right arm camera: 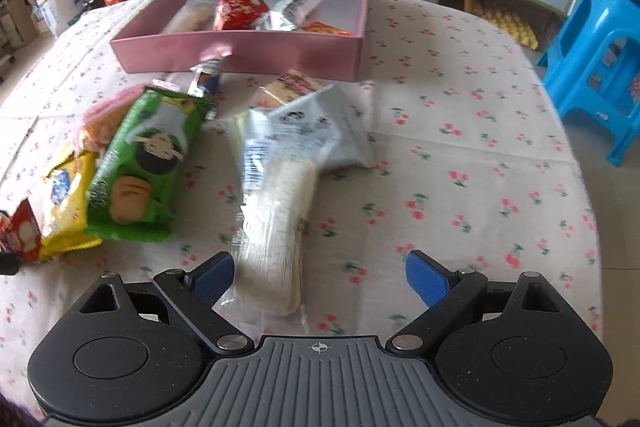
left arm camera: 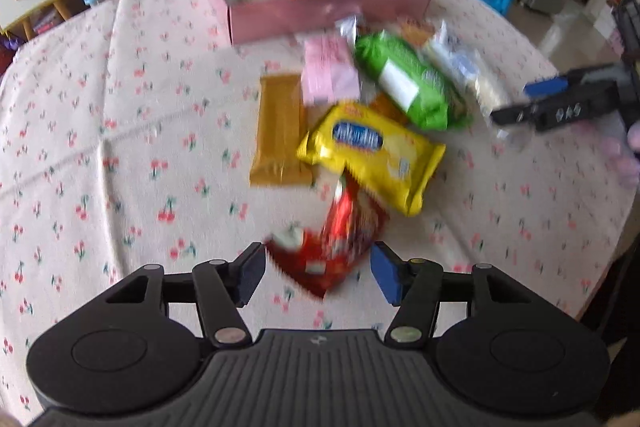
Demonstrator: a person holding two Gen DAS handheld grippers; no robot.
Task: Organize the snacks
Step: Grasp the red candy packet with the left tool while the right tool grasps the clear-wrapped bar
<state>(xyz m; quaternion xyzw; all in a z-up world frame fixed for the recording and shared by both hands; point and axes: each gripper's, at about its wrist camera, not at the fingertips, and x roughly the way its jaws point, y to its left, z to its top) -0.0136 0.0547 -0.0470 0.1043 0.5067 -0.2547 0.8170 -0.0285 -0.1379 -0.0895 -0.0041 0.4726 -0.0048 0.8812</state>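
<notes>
A: How did the left gripper (left arm camera: 318,275) stand?

B: Its jaws stood partly apart around the near end of the red snack packet (left arm camera: 334,241). The frame was blurred, so I could not tell whether the pads pressed on the wrapper.

A: And beyond its fingers?

B: A yellow biscuit pack (left arm camera: 374,155) lay just past the red one, with a gold bar wrapper (left arm camera: 280,137) to the left of it and a green cookie pack (left arm camera: 412,83) farther out. The pink box (left arm camera: 316,15) sat beyond them all on the cherry-print tablecloth (left arm camera: 120,147).

A: The right gripper (right arm camera: 320,279)?

B: Wide apart. A clear-wrapped pale roll (right arm camera: 276,227) lay between its fingers, close beside the left pad (right arm camera: 212,279) and clear of the right one. The pink box lay straight ahead, already holding several packets.
</notes>
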